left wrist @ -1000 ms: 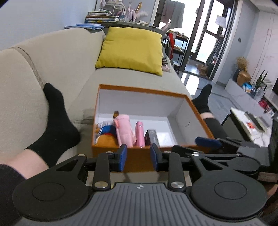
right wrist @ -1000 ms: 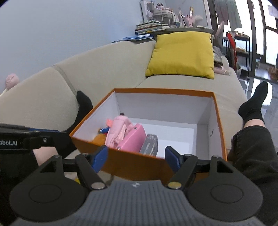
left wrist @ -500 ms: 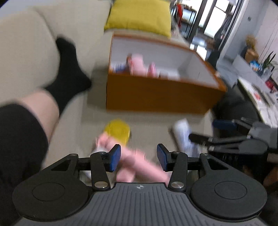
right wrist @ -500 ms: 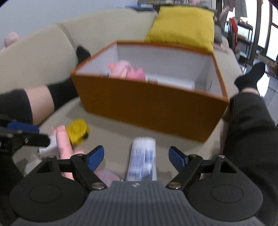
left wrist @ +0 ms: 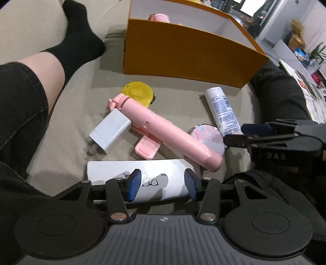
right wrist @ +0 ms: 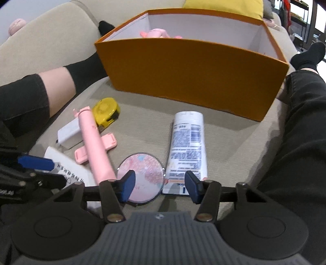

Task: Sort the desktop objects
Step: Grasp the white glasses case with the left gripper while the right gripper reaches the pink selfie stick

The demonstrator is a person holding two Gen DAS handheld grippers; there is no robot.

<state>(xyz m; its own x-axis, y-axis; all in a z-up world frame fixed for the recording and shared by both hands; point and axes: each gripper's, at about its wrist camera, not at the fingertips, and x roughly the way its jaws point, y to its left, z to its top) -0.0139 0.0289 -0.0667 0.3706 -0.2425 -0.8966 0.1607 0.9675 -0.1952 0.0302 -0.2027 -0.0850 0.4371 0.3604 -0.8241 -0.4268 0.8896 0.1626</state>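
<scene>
On the beige sofa seat, in front of the orange box [left wrist: 183, 55] [right wrist: 191, 67], lie several loose items. My left gripper [left wrist: 163, 183] hangs open over a white case [left wrist: 114, 171] with a glasses drawing. Beyond it are a pink selfie stick [left wrist: 163, 132], a white charger [left wrist: 111, 130] and a yellow tape measure [left wrist: 138, 94]. My right gripper [right wrist: 159, 187] is closing its jaws over the edge of a round pink mirror [right wrist: 142, 169] and the end of a white tube [right wrist: 188, 140]; the pads press on neither.
The person's legs in black trousers and socks flank the items on both sides [left wrist: 24, 97] [right wrist: 301, 132]. Pink toys [right wrist: 156, 32] lie inside the box. A yellow pillow [right wrist: 222, 5] sits behind it. The left gripper [right wrist: 38, 169] shows at the right view's left edge.
Both grippers have tipped down and sunk from facing the box's inside to the items in front of it. The left jaws stand wider; the right jaws widened, then narrowed.
</scene>
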